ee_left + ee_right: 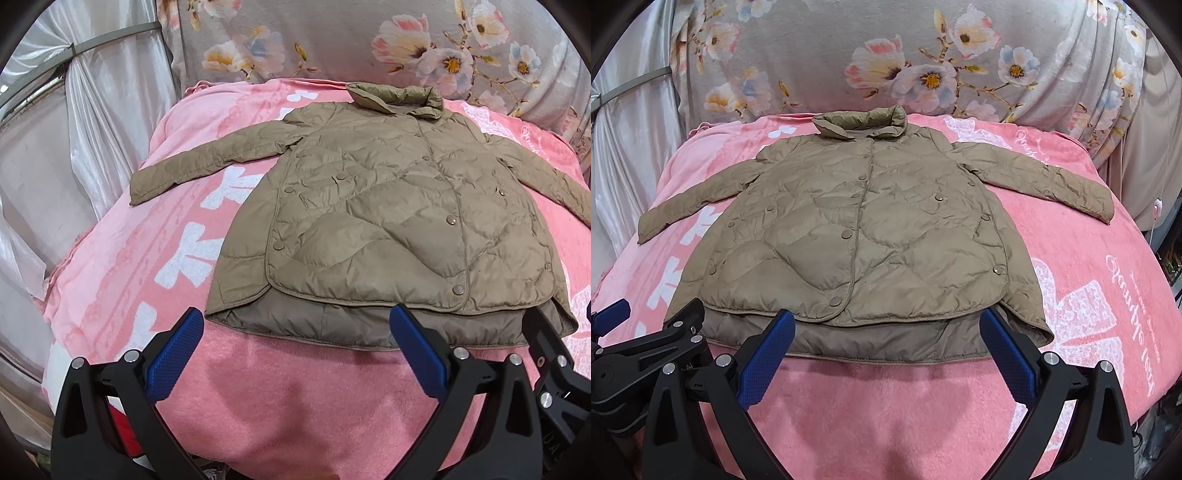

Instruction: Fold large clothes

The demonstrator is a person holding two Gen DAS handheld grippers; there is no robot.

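Observation:
A tan quilted jacket [388, 218] lies flat and buttoned on a pink blanket [258, 398], collar at the far side, both sleeves spread outward. It also shows in the right wrist view [857, 236]. My left gripper [297, 325] is open and empty, hovering just before the jacket's near hem at its left half. My right gripper [886, 325] is open and empty, just before the hem at its middle. The right gripper shows at the right edge of the left wrist view [554, 354]. The left gripper shows at the left edge of the right wrist view [639, 339].
The pink blanket [1089, 280] covers a raised bed-like surface. A grey floral cloth [369, 40] hangs behind the collar. Silvery curtains [85, 129] hang at the left. The blanket edge drops off at the left and near sides.

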